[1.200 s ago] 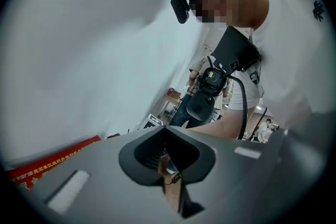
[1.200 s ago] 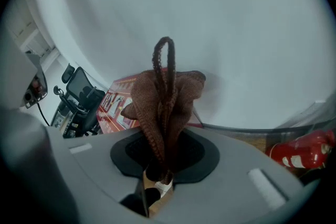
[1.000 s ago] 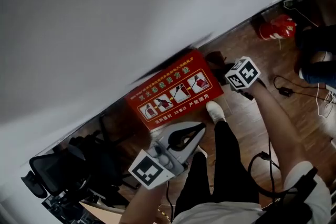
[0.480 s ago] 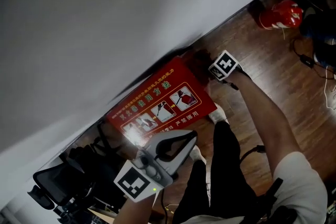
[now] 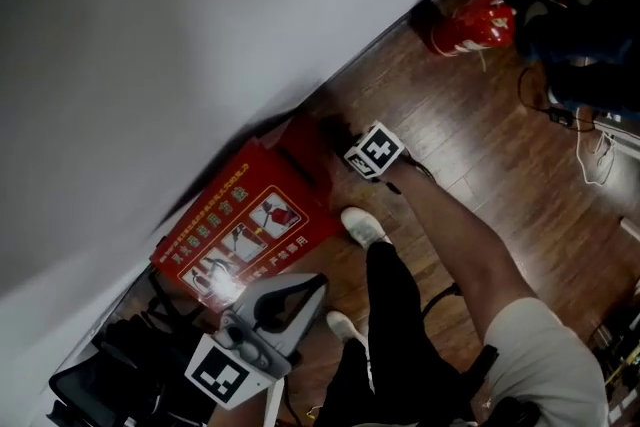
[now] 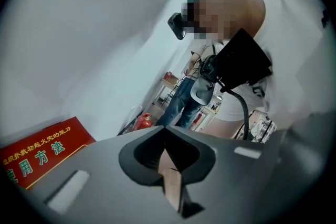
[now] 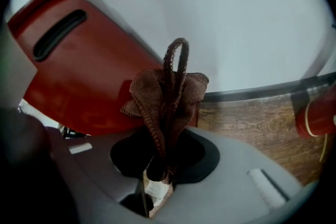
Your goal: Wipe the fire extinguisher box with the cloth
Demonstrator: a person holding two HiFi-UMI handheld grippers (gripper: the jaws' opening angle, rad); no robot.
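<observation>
Head view: fire extinguisher box red, at lower left of the centre, standing on the wood floor right against the white wall. Yellow print and small pictures on its front.

Right gripper close to the centre of the frame, just beside the right end of the box. In the right gripper view, right gripper with jaws pressed together on a brown cloth. Cloth bunched up, standing out past the jaw tips, with a loop of its hem on top. Behind it, at the left of the frame, the red side of the box with a dark handle slot. Cloth overlapping the edge of the box there; not possible to say whether touching.

Left gripper low in the head view, at lower left, below the box and apart from it. In the left gripper view, left gripper with jaws closed, nothing between them. Corner of the box at the lower left of that frame.

Red fire extinguisher lying on the floor at the upper right of the head view, near the wall.
</observation>
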